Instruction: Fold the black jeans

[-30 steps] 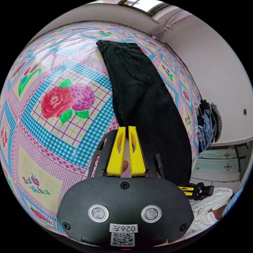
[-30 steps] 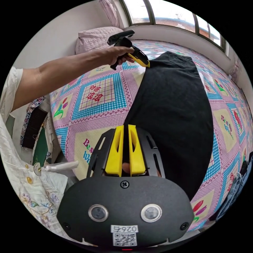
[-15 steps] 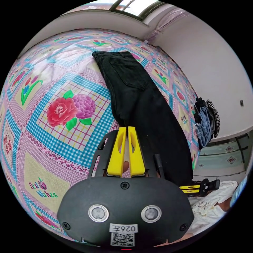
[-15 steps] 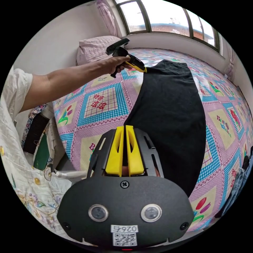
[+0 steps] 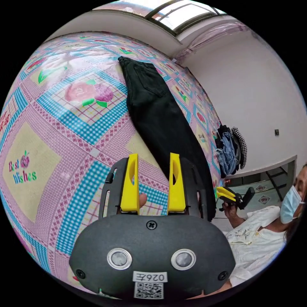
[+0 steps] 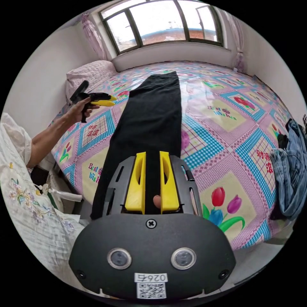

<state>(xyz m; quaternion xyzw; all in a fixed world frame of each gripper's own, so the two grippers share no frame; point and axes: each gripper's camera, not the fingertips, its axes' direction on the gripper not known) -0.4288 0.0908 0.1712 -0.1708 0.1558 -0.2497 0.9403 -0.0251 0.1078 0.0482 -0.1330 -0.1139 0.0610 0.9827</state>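
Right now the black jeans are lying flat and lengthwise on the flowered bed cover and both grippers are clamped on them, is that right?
Not quite. The black jeans do lie flat and lengthwise on the flowered bed cover, but neither gripper is clamped on them. The left gripper view shows the left gripper open, held beside the jeans. The right gripper view shows the right gripper open above them, gripping nothing.

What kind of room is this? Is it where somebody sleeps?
Most likely a bedroom. A big bed with a flowery bedspread has a pillow at one end under a window, and black jeans lie on it.

Jeans [image 6: 150,115] flat on bed [image 6: 230,134]
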